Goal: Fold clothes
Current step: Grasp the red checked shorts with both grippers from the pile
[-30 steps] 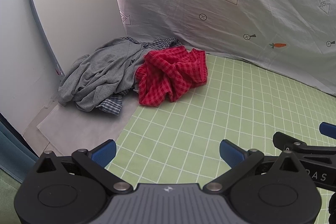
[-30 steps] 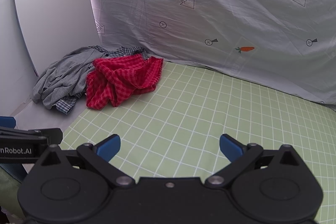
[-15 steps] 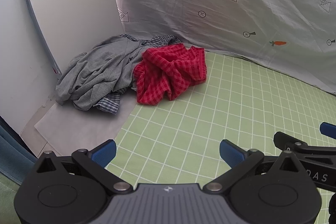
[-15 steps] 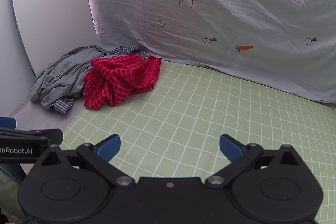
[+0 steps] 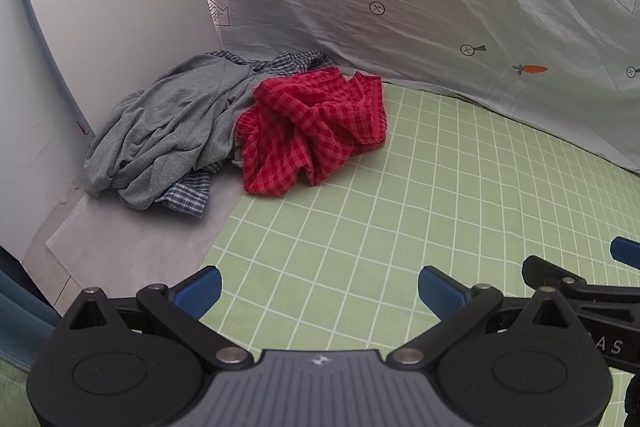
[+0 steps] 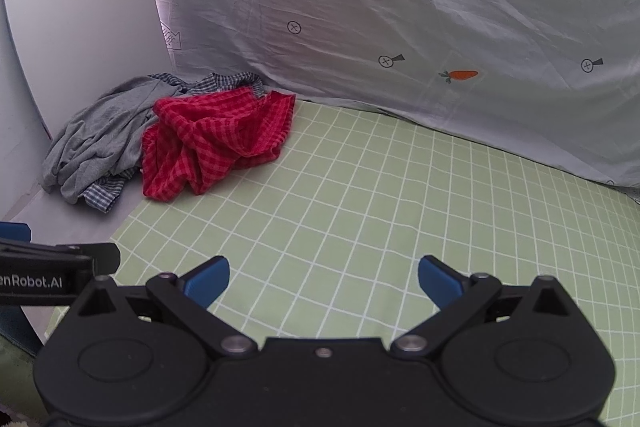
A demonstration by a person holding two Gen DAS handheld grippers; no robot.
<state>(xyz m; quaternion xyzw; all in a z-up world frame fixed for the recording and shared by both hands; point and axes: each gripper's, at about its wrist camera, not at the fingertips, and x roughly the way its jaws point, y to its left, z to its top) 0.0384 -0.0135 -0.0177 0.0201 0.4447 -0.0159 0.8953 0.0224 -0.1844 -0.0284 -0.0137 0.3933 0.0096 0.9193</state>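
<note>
Left wrist view: the left gripper [image 5: 319, 287] hangs wide open and empty over the green grid-patterned mat [image 5: 400, 227]. Since a second ago the crumpled pile has grown larger in frame and slid lower, so this gripper is closing in on it. Three garments, none folded: a red checked cloth [image 5: 312, 135] mid-frame on the mat's corner, a grey jersey garment [image 5: 168, 131] to its left, and a blue-white plaid shirt [image 5: 188, 193] showing beneath. The right gripper's tips enter at lower right.

Right wrist view: the right gripper [image 6: 323, 277] is spread wide too, holding nothing. The same three garments sit at mid-left, nearer than before. A grey printed sheet [image 6: 400, 27] hangs behind. Likely an approach for a pick-up.
</note>
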